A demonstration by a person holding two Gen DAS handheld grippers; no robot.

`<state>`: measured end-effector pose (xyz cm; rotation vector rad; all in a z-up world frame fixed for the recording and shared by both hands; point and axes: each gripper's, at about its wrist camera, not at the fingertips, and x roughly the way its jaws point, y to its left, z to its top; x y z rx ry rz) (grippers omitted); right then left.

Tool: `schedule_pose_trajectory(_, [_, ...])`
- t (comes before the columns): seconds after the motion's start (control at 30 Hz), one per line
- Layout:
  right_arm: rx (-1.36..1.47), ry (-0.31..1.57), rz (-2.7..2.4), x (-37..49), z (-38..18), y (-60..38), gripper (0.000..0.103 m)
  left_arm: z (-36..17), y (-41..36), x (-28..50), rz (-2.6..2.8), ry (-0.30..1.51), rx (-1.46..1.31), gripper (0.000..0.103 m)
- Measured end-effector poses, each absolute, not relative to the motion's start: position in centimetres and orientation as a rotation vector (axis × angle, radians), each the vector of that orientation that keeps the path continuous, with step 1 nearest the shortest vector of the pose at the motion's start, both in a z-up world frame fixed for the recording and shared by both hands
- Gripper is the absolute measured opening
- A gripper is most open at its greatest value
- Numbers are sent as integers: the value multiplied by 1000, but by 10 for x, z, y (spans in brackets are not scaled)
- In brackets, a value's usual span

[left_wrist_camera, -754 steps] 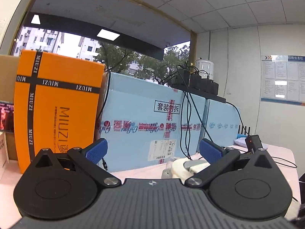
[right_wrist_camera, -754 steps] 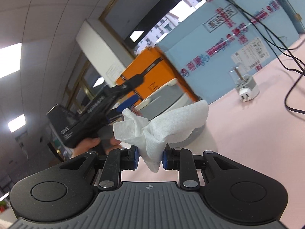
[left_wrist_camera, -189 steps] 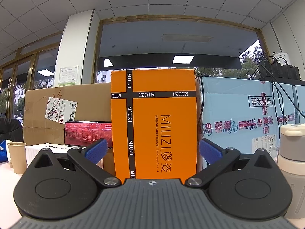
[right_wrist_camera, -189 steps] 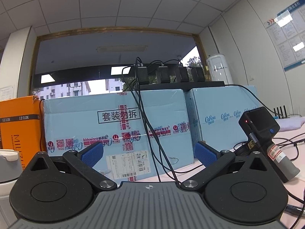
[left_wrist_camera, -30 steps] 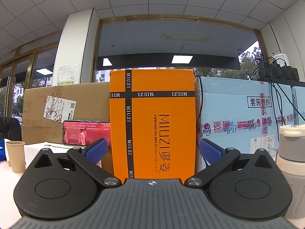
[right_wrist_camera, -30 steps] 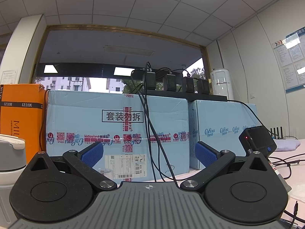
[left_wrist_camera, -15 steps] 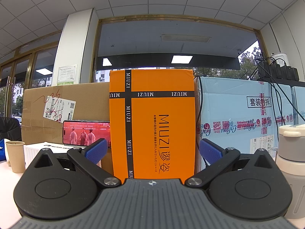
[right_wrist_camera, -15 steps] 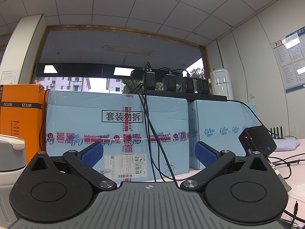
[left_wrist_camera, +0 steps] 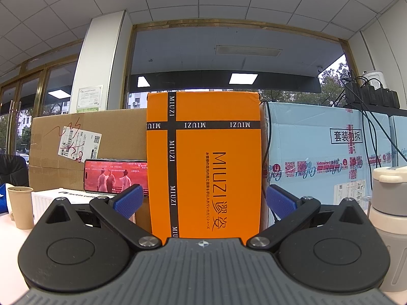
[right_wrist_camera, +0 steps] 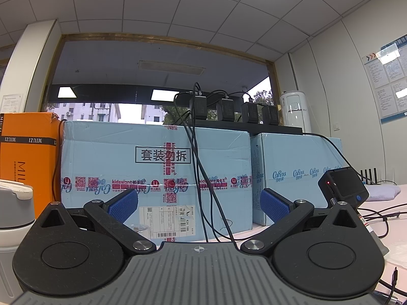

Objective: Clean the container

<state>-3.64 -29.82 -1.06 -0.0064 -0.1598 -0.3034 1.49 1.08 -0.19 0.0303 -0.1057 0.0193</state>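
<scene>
The container [left_wrist_camera: 389, 218] is a cream and grey lidded jar standing upright on the table, at the right edge of the left wrist view and the left edge of the right wrist view [right_wrist_camera: 12, 211]. It sits between the two grippers, touching neither. My left gripper [left_wrist_camera: 203, 200] is open and empty, its blue pads [left_wrist_camera: 126, 200] wide apart, facing the orange box. My right gripper [right_wrist_camera: 198, 204] is open and empty, facing the pale blue boxes. No wipe is in view.
An orange MIUZI box [left_wrist_camera: 203, 162], a brown carton [left_wrist_camera: 84, 147] and pale blue cartons [right_wrist_camera: 155, 178] line the back. A phone [left_wrist_camera: 115, 176] plays video, a paper cup [left_wrist_camera: 20, 207] stands left. Black cables [right_wrist_camera: 203, 183], a small black camera [right_wrist_camera: 343, 188] and a white cloth [right_wrist_camera: 381, 193] lie right.
Over the last second nothing has moved except the picture on the phone. About 25 s ago my right gripper was shut on a white wipe; now it is open and empty.
</scene>
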Motion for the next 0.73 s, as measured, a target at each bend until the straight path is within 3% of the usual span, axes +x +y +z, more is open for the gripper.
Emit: schedule_pose_trajectory(0.73, [-5,-160,-304,-37,-10,-298,103,-2,12,16,13,-103,25,103])
